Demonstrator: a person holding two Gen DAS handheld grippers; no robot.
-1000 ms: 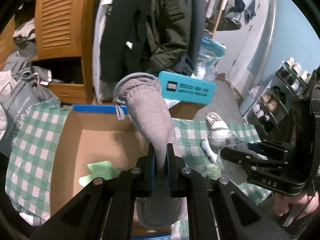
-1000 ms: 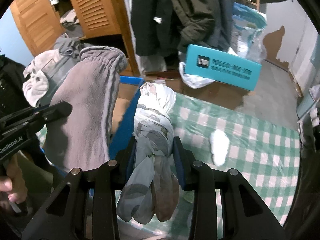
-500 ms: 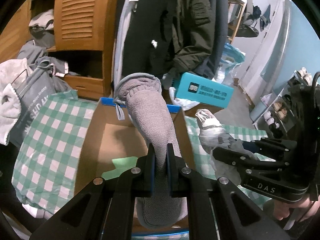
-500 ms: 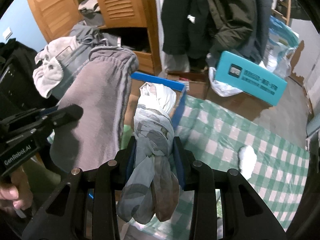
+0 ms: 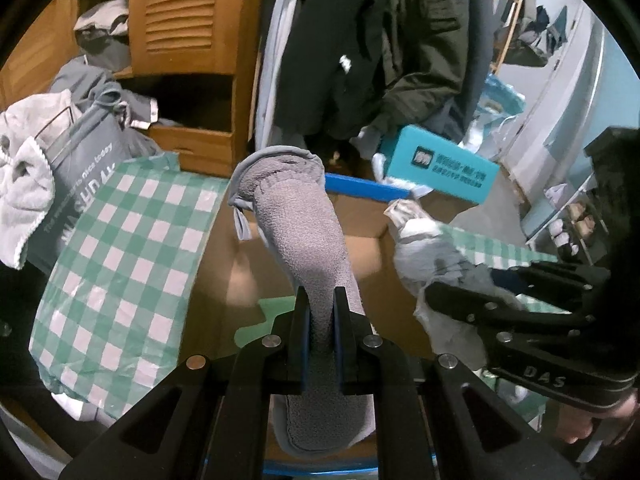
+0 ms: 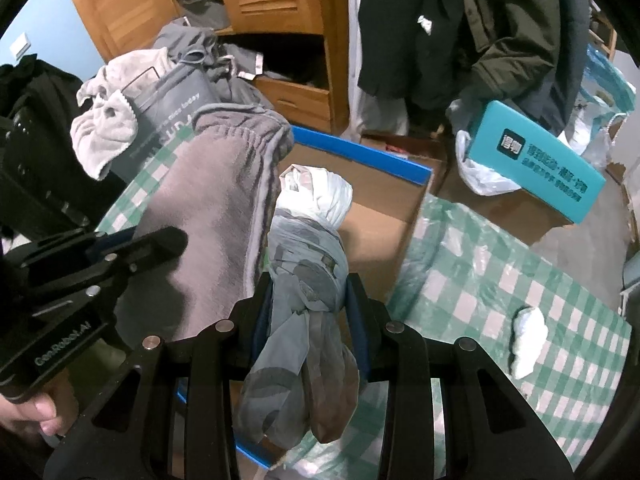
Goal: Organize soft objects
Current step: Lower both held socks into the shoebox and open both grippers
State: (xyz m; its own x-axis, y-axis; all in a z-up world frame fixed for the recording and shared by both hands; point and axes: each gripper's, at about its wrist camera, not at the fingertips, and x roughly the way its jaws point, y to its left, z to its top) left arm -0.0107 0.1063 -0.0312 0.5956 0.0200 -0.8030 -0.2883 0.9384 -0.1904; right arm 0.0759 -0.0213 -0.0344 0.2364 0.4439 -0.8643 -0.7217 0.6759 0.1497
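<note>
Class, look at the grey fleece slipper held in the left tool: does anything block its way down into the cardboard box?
Nothing visible does. The grey fleece slipper hangs over the open cardboard box, where only a green item lies low inside.

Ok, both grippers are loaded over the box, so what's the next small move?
Probably lower the left gripper and open it: its grey fleece slipper already hangs over the open cardboard box. The right gripper holds its knotted grey sock bundle beside it, also above the box.
</note>
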